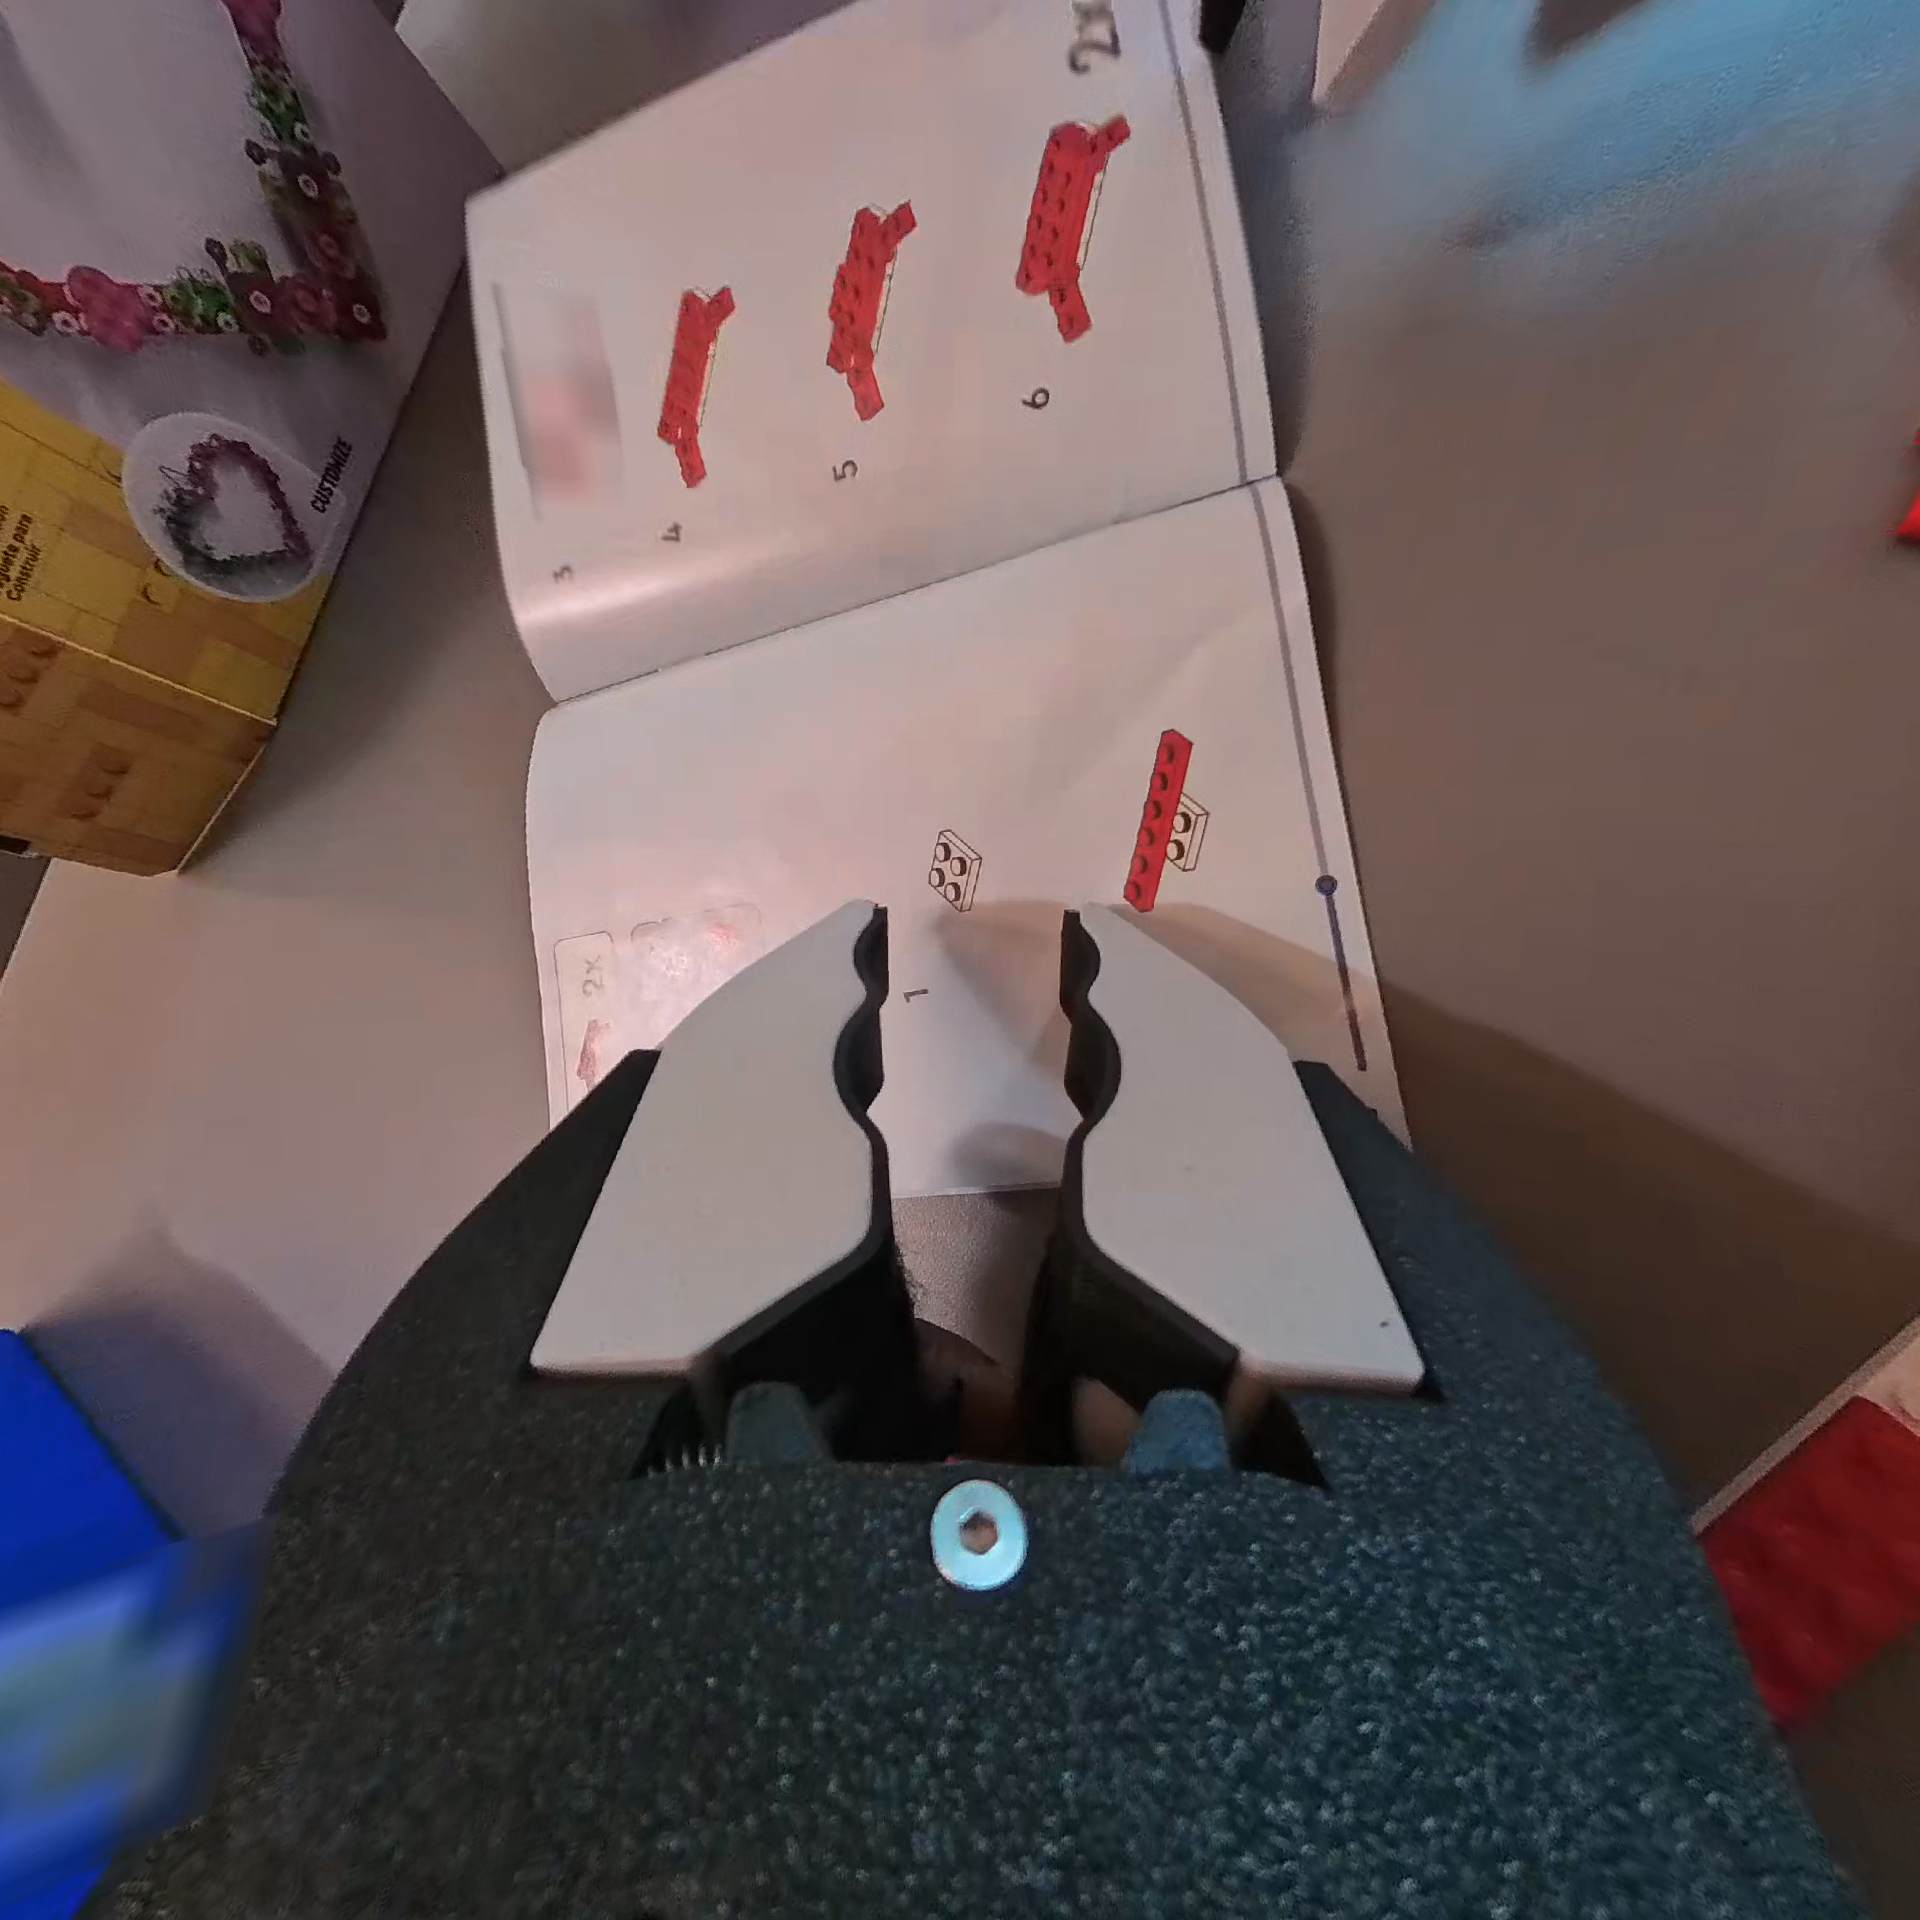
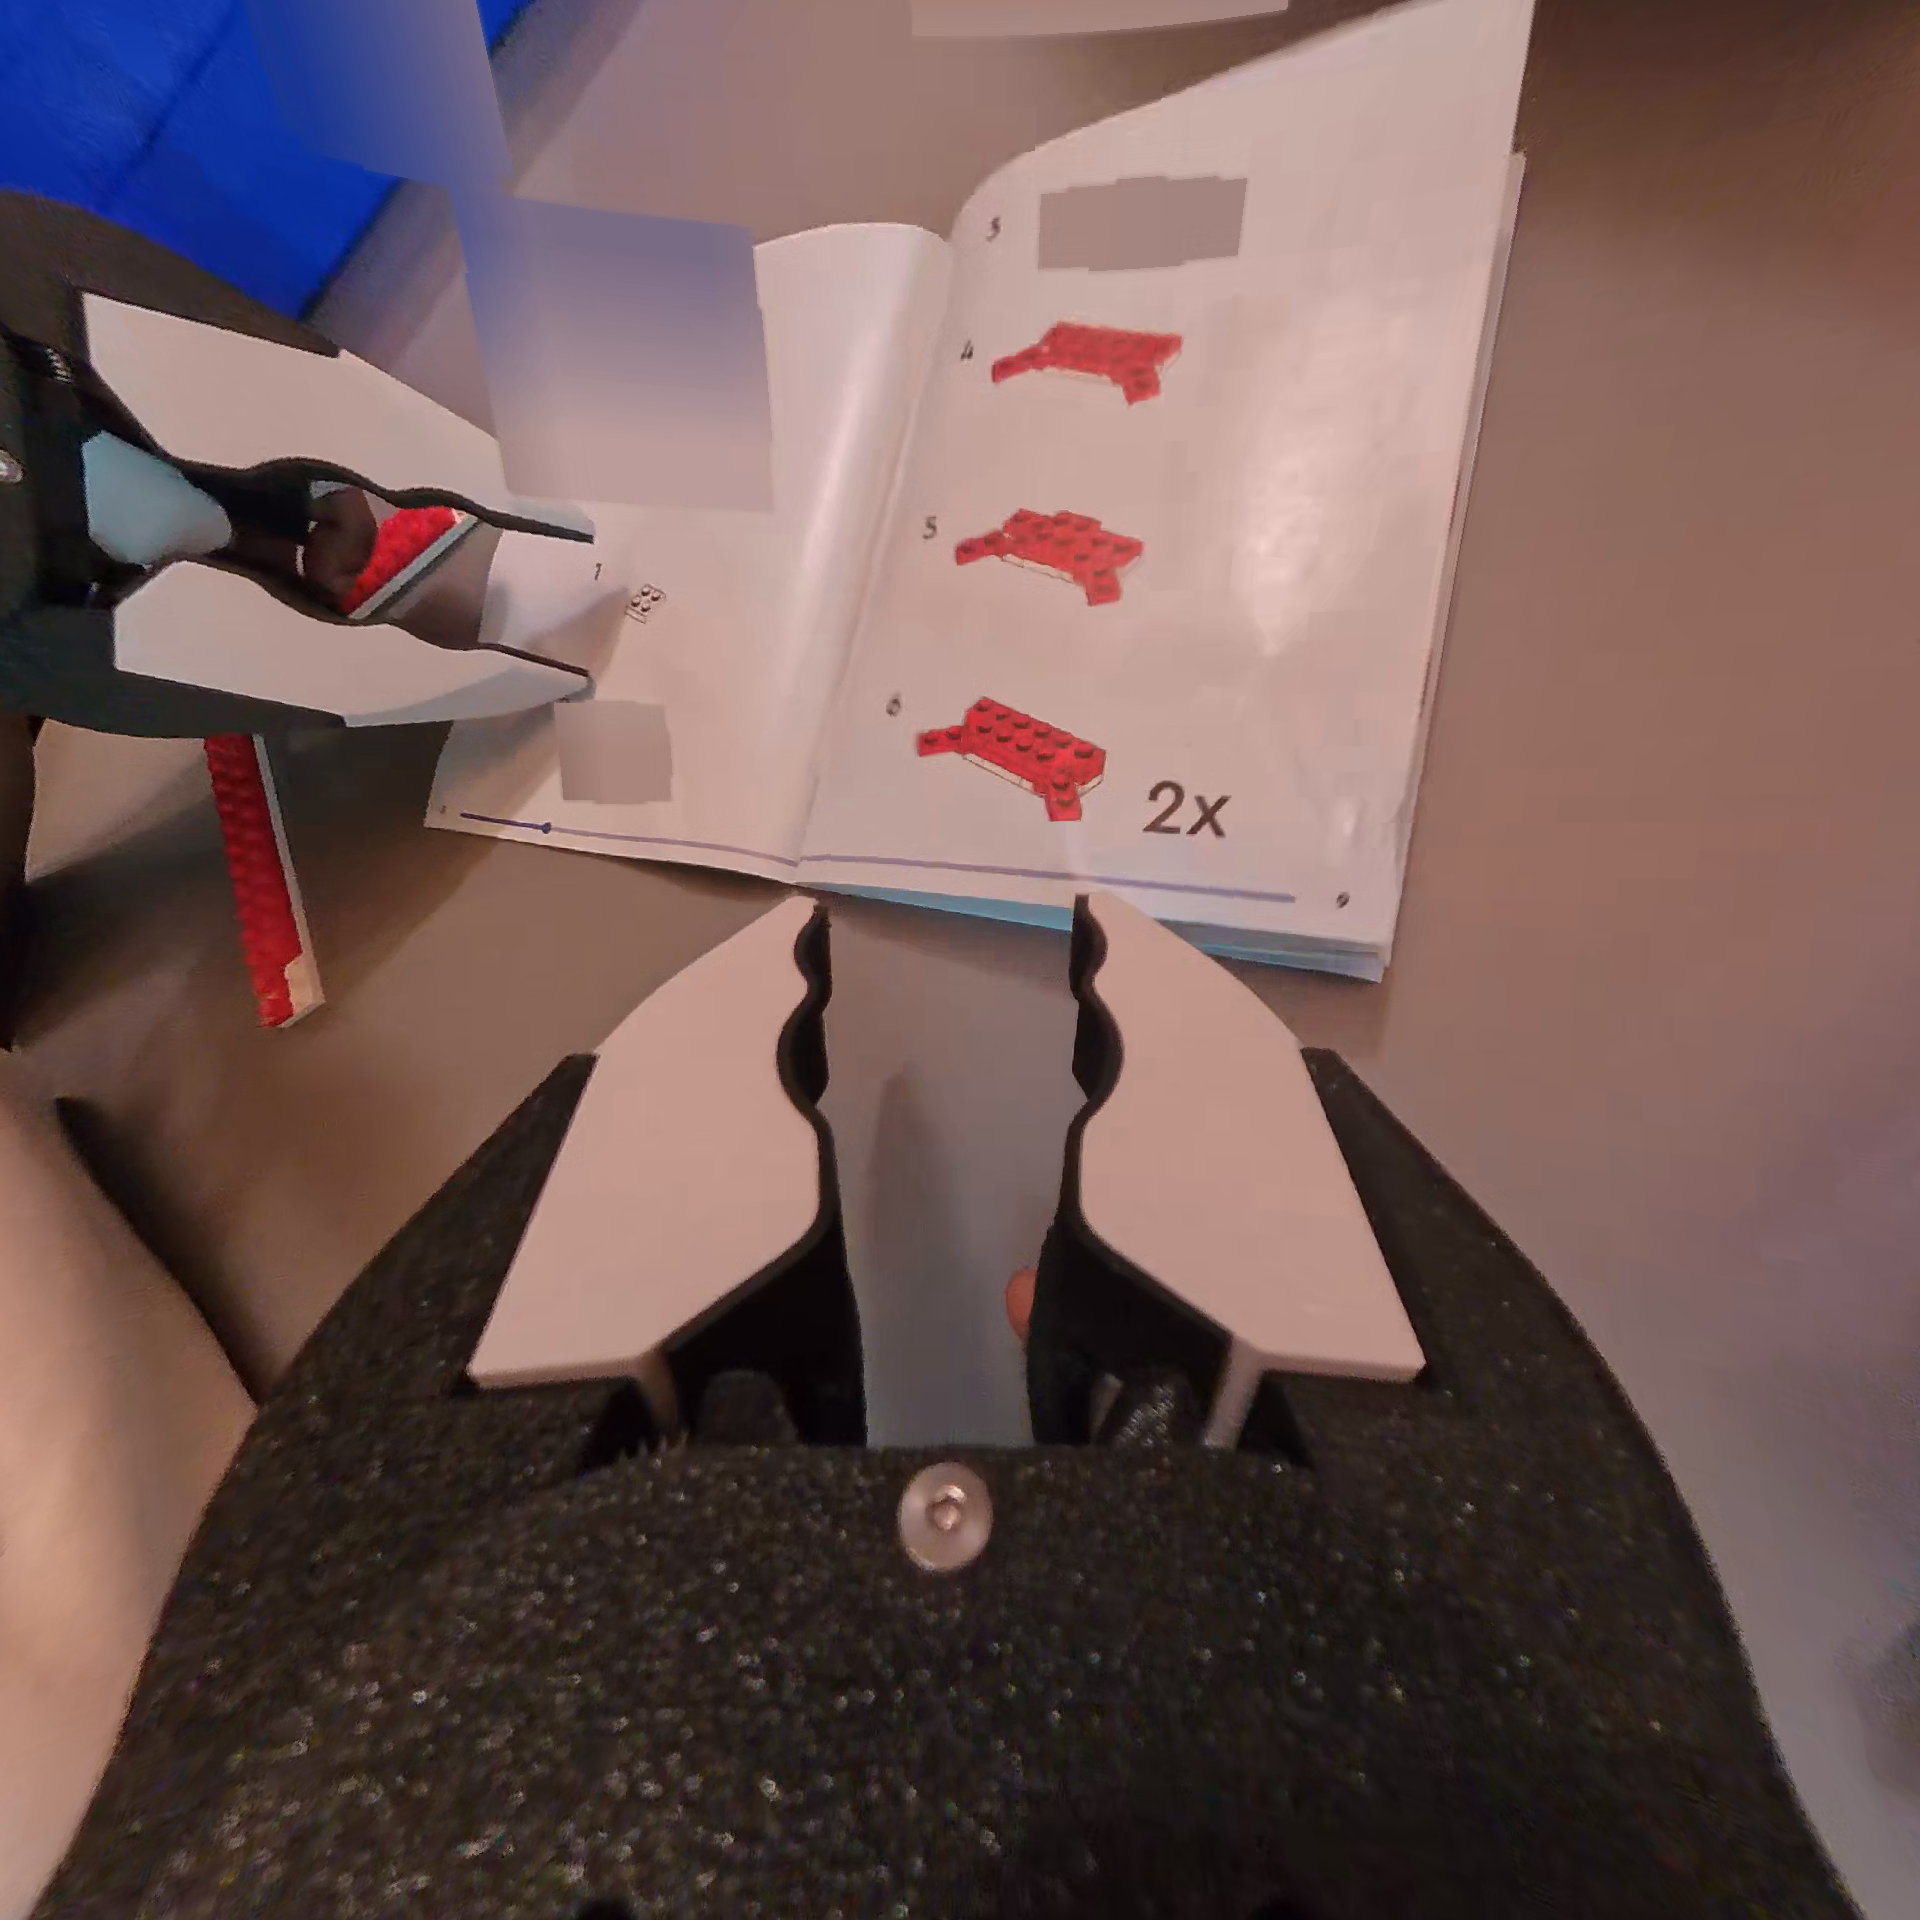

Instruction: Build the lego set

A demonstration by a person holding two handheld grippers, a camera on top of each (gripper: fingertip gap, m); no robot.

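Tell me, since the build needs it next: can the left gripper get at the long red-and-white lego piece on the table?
Probably yes: the left gripper is open and empty, and the long red-and-white lego piece lies uncovered just below it.

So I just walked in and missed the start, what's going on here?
A person is working on a lego build with two hand-held grippers. Both the left gripper and the right gripper are open and empty, poised at the open instruction booklet on the table. A red and white lego piece lies on the table beside the booklet, and the set's box stands nearby. Nothing is being held right now.
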